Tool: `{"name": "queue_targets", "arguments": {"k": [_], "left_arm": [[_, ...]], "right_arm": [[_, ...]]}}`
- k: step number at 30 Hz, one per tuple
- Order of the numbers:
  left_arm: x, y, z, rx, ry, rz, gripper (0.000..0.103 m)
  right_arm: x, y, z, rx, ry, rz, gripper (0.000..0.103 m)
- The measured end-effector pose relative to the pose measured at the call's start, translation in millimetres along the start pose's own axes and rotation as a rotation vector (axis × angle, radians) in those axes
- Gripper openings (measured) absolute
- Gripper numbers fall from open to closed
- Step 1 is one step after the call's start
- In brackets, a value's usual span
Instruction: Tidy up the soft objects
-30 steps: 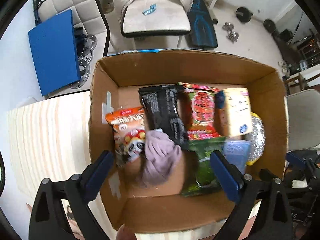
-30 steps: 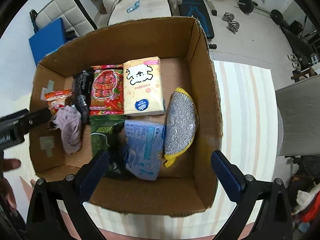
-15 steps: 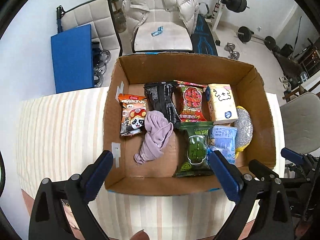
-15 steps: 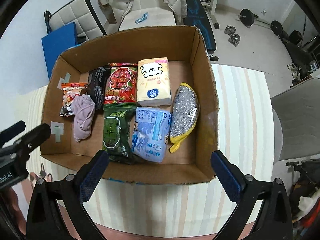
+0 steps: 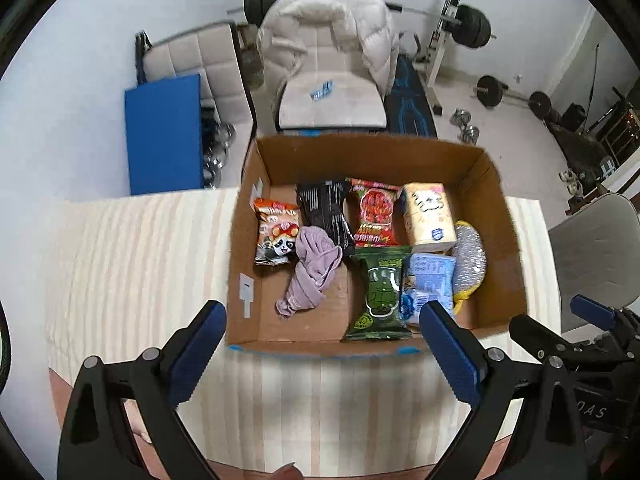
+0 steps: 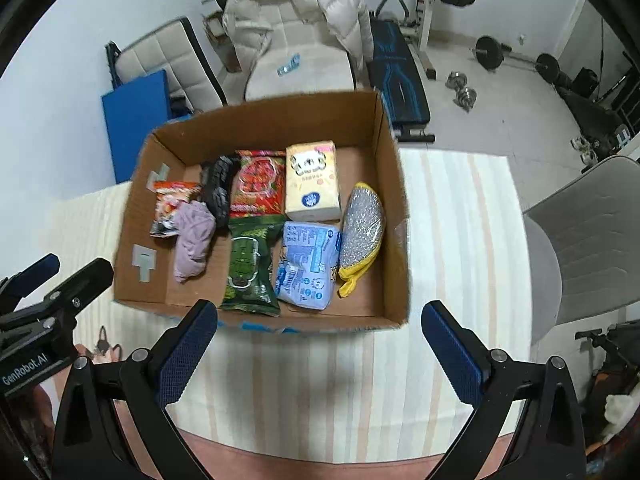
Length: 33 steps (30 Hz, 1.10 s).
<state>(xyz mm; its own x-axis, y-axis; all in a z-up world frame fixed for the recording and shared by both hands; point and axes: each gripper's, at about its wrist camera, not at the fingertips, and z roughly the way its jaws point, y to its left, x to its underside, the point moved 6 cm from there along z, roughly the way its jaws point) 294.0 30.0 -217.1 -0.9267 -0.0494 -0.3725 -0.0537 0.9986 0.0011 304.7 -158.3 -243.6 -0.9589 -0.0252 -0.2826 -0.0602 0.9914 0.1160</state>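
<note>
**A:** Left wrist view: how many items lie inside the open brown cardboard box [image 5: 448, 156] on the striped tablecloth [image 5: 132, 260]?

**B:** Eight. Against the box's far wall, four: one orange panda-print snack bag [image 5: 277, 237], one black snack packet [image 5: 326, 210], one red snack packet [image 5: 376, 216], one cream tissue pack with a cartoon face [image 5: 428, 216]. Toward its near wall, four more: one crumpled mauve cloth [image 5: 310, 276], one green snack packet [image 5: 382, 296], one pale blue wipes pack [image 5: 426, 280], one silver-and-yellow scouring pad [image 5: 470, 258] beside the box's right wall.

**A:** And the left gripper [image 5: 320, 354]?

**B:** Two blue-padded fingers spread wide, holding nothing, short of the box's near wall.

**A:** Right wrist view?

**B:** The same box [image 6: 264, 120], the same eight: panda bag [image 6: 172, 208], black packet [image 6: 218, 186], red packet [image 6: 258, 186], tissue pack [image 6: 312, 180], mauve cloth [image 6: 194, 236], green packet [image 6: 248, 264], blue wipes [image 6: 310, 262], scouring pad [image 6: 362, 228]. The cloth overlaps the panda bag and touches the black packet.

**A:** The right gripper [image 6: 320, 354]?

**B:** Fingers likewise wide apart and empty, before the box's near wall. Left of the box, the left gripper's two fingers show, parted.
</note>
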Motion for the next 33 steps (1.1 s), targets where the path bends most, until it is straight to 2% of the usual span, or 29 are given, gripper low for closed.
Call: {"name": "queue_targets", "arguments": {"k": [4, 17, 21, 26, 33], "left_arm": [[16, -7, -48, 0.005, -0.062, -0.004, 0.099], [67, -14, -173, 0.013, -0.188, -0.01, 0.099], [81, -16, -196, 0.006, -0.211, -0.01, 0.099], [96, -16, -219, 0.012, -0.226, -0.027, 0.099], [110, -16, -251, 0.014, -0.254, -0.022, 0.099]], "right_arm": [[16, 0, -44, 0.005, -0.07, -0.006, 0.103], [87, 11, -181, -0.025, -0.243, -0.053, 0.103], [104, 17, -215, -0.037, -0.28, -0.069, 0.103], [120, 19, -248, -0.009, -0.338, -0.089, 0.103], [147, 27, -285, -0.06, -0.362, -0.104, 0.103]]}}
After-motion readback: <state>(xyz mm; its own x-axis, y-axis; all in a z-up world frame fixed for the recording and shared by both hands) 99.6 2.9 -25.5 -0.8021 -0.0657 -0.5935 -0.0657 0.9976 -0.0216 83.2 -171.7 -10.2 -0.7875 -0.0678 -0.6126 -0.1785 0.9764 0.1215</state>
